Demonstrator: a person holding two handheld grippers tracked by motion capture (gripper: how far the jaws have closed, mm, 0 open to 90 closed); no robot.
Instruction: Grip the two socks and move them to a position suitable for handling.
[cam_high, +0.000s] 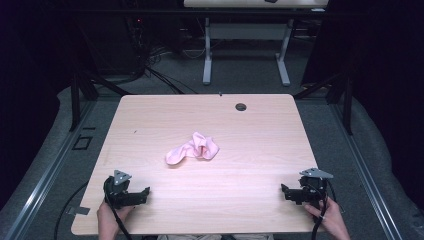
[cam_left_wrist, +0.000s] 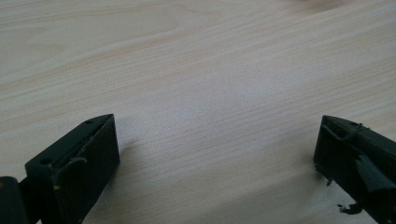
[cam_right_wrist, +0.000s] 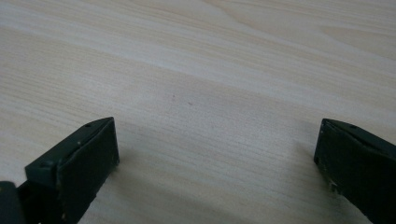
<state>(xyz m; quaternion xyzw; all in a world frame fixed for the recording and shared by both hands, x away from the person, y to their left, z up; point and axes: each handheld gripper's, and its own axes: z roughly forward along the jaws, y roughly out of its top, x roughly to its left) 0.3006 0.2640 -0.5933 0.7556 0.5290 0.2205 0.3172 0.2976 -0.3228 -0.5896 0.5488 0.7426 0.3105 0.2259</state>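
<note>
We list one pink cloth, crumpled, mid-table; left gripper and right gripper jaws apart, empty

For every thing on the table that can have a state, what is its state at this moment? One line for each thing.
pink cloth: crumpled in a heap at the middle of the table, touched by nothing.
left gripper: jaws open wide, nothing between them, resting low at the near left edge.
right gripper: jaws open wide, nothing between them, resting low at the near right edge.
table: bare wood around the cloth, one round hole near the far edge.
</note>
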